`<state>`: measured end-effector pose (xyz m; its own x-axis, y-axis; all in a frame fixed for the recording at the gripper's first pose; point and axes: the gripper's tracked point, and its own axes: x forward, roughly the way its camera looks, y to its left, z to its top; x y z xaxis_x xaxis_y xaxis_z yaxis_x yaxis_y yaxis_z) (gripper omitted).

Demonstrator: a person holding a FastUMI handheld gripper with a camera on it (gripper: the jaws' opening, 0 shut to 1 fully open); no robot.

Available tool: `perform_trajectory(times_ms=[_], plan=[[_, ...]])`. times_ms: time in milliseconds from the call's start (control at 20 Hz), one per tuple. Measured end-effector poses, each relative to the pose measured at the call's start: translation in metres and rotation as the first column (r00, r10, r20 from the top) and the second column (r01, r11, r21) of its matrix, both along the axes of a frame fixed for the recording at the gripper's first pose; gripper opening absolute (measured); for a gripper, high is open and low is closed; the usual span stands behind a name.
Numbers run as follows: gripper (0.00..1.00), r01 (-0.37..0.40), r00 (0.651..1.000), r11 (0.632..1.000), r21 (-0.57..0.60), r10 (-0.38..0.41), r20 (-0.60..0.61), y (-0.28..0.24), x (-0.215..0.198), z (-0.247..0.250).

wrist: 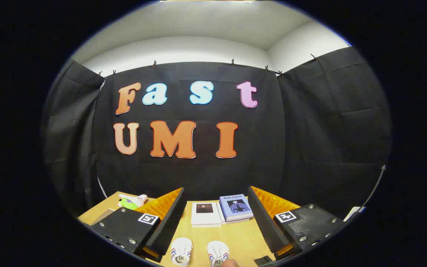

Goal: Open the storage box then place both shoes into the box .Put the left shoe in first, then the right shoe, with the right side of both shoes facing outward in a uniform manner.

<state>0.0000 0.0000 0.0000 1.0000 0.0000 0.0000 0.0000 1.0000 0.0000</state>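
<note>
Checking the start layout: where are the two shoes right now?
In the gripper view both shoes stand side by side on the table, between the open gripper's fingers, nearer than the two books.

Gripper (215,222) fingers spread wide apart above a wooden table (243,237), gripping nothing, two white shoes (181,251) side by side between them, a fingertip (230,263) touching the right-hand shoe (217,253), two books (221,212) beyond, a plush toy (132,201) off to the left
</note>
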Motion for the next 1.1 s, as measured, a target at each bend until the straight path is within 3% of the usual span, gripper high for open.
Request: perform_trajectory(times_ms=[250, 1100], plan=[[0.98, -0.001, 1.0, 1.0, -0.016, 0.001, 0.013, 0.008, -0.005, 0.003], [0.98, -0.024, 0.997, 0.995, 0.092, 0.031, -0.07, -0.025, 0.007, -0.033]])
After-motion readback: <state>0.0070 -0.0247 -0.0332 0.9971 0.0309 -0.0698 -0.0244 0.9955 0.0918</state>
